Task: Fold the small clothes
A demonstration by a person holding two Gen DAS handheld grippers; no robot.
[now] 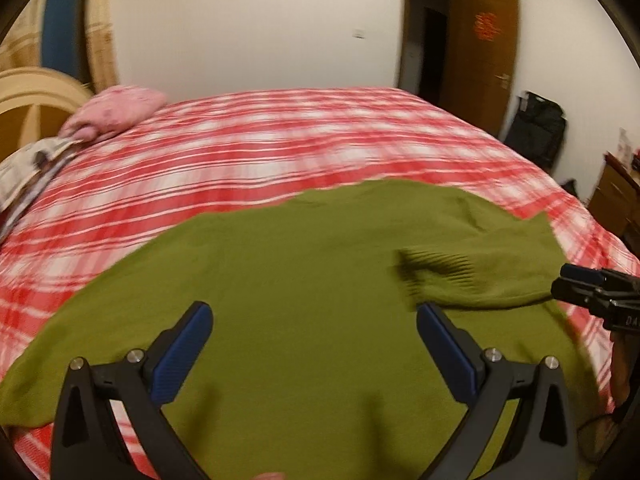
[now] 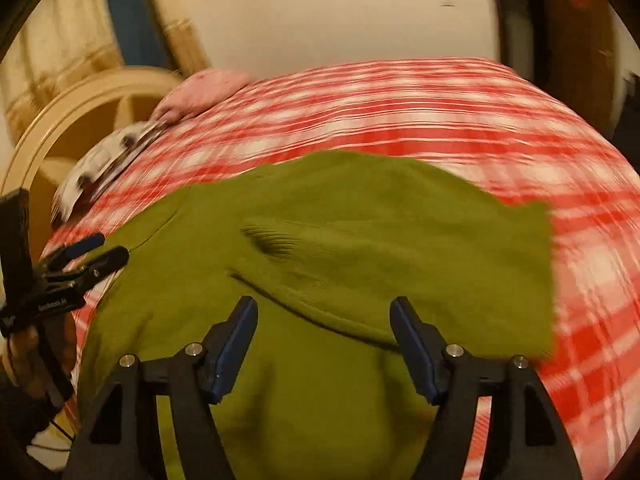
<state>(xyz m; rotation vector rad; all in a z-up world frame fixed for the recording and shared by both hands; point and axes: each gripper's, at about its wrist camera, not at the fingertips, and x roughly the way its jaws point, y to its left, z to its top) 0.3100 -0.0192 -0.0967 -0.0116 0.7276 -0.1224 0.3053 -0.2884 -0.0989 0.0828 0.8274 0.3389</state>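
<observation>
Item: green knit sweater (image 1: pixel 304 280), lying spread on the bed (image 1: pixel 280 140) over the red-and-white checked cover, one sleeve with its ribbed cuff (image 1: pixel 436 264) folded across the body.

Orientation: long axis appears to run left–right across the bed; which end is the collar cannot be told through the blur.

Left gripper (image 1: pixel 314 318): fingers spread wide, holding nothing, above the body.

Right gripper (image 2: pixel 324 316): fingers likewise wide, empty, near the sleeve fold.

Risks: a single-layer pinch would drag the knit and undo the folded sleeve; loose knit could slip from the fingers.
</observation>
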